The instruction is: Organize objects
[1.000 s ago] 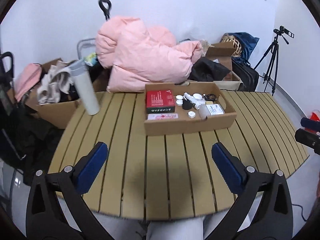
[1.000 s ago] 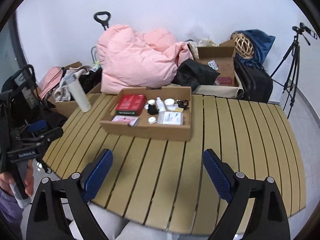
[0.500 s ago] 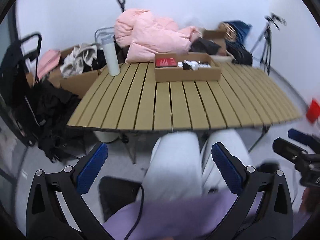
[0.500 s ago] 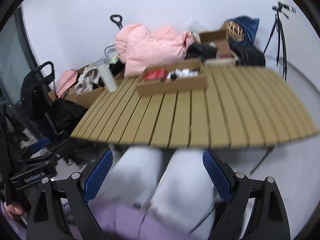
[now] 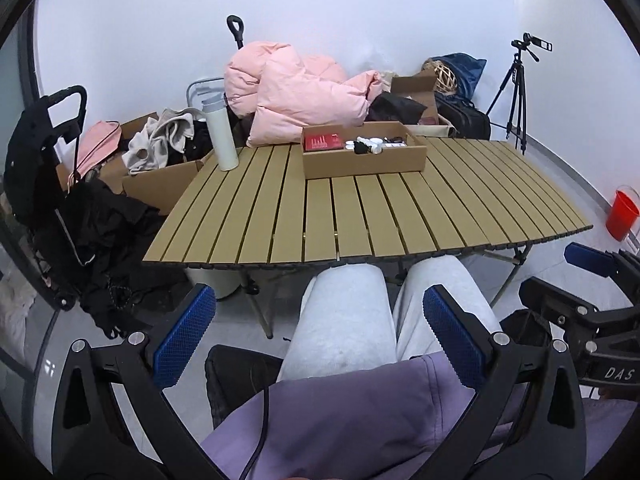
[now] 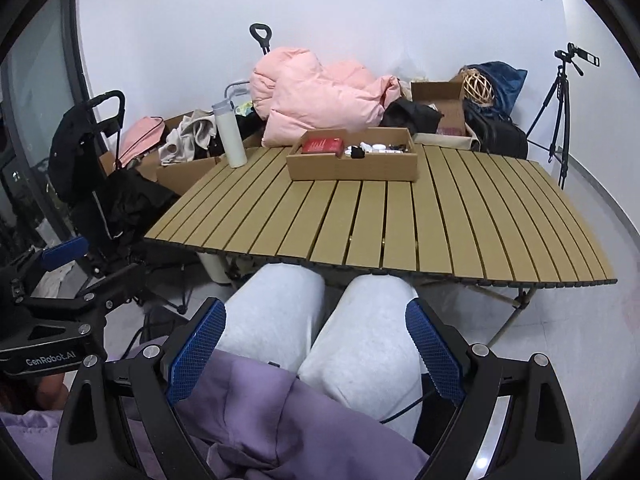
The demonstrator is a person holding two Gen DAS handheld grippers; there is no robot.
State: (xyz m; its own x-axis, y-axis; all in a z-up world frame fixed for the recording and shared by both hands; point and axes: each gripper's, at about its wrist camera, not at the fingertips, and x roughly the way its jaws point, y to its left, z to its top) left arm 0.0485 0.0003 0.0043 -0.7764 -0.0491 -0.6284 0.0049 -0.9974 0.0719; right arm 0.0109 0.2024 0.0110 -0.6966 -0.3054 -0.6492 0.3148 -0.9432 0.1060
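Observation:
A shallow cardboard tray (image 5: pixel 362 162) (image 6: pixel 352 166) stands at the far side of the slatted wooden table (image 5: pixel 360 216) (image 6: pixel 400 220). It holds a red box (image 5: pixel 322 142) (image 6: pixel 323 145) and several small white and black items (image 5: pixel 366 146) (image 6: pixel 366 149). My left gripper (image 5: pixel 318 338) is open and empty, held low over the person's lap, well short of the table. My right gripper (image 6: pixel 316 346) is open and empty, also over the lap. Each gripper shows at the edge of the other's view.
A white bottle (image 5: pixel 220 134) (image 6: pixel 229 134) stands at the table's far left corner. A pink duvet (image 5: pixel 296 92), cardboard boxes with clothes (image 5: pixel 160 160) and bags lie behind. A tripod (image 5: pixel 516 92) stands at the right, a red bucket (image 5: pixel 620 214) on the floor, a black cart (image 5: pixel 48 168) at the left.
Both grippers have pulled back from above the table down to the person's lap. The table and tray now look farther away. Both stay open and empty.

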